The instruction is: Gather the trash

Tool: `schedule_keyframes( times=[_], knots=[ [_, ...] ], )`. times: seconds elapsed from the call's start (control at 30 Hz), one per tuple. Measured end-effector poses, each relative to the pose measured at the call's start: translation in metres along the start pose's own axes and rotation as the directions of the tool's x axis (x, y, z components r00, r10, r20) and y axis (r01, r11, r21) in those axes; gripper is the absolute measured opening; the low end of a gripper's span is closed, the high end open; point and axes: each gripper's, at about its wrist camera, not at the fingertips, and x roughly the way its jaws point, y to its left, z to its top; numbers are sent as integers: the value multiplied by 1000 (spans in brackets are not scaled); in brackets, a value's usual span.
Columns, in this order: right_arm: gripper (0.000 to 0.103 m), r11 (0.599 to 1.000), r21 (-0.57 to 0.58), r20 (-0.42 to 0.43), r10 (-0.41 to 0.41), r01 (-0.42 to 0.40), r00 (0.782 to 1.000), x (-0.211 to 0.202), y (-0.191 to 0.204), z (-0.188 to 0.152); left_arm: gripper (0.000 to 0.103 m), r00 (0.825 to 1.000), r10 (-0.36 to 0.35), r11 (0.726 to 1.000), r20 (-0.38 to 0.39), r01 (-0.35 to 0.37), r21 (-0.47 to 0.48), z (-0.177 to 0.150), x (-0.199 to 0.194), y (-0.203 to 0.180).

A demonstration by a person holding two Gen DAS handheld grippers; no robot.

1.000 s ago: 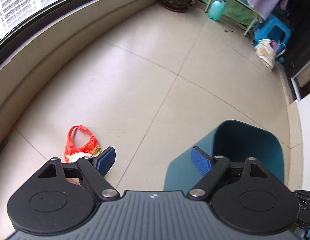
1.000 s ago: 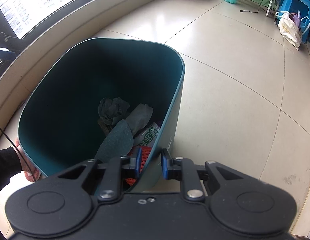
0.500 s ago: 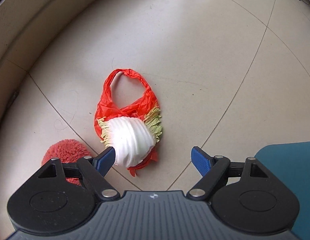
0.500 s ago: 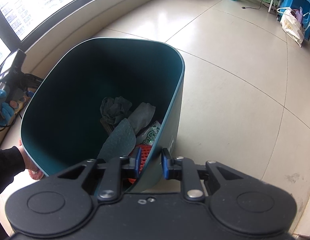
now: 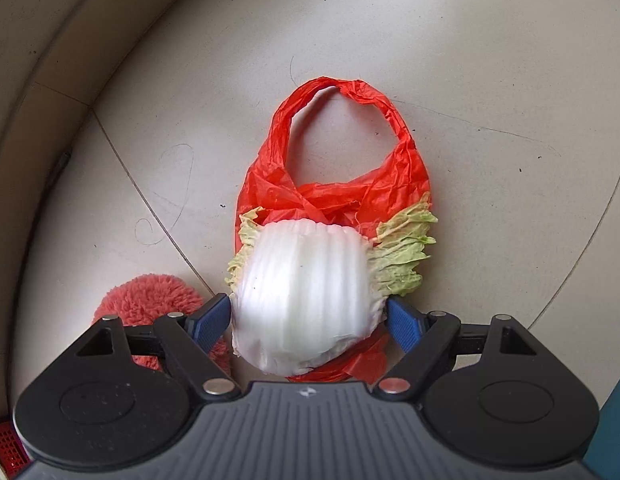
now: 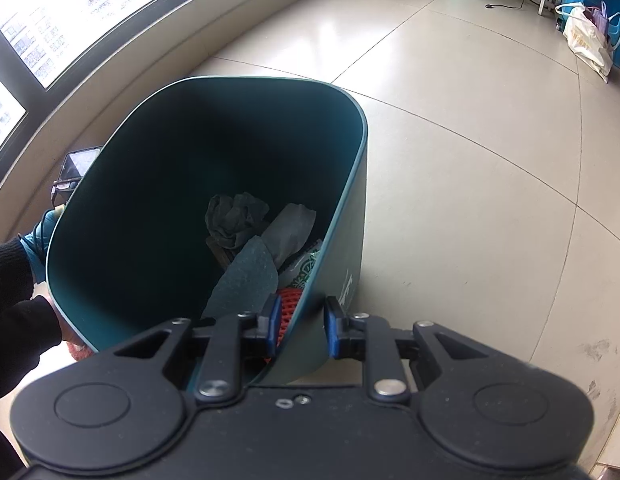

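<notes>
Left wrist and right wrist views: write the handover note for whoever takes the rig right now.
Left gripper: open, its pads either side of the cabbage piece, not yet pressing.
Right gripper: shut on the near rim of the teal bin.
Cabbage lies on a red plastic bag on the floor.
Done: bin already holds crumpled paper and wrappers.
Left: grip the cabbage, drop it in the bin, then the bag.

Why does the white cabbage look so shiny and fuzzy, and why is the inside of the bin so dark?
Left wrist view: the cabbage sits very close to the lens, so it blurs, and daylight washes out its white ribs. Right wrist view: the bin has deep walls that shade its inside, while the window glares white; the fisheye lens bends the floor lines.
</notes>
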Motion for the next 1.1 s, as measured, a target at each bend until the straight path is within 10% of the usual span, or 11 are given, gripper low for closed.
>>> schedule_keyframes(
  times=[0.53,1.1],
  knots=[
    [22,1000,-14,5,-6,6,1000,-1,3,-2,68,993,-108,992,53,112,-65,-8,-53,37],
    [22,1000,-25,25,-13,14,1000,-3,7,-7,68,957,-281,953,73,269,137,-76,-123,-15]
  ],
)
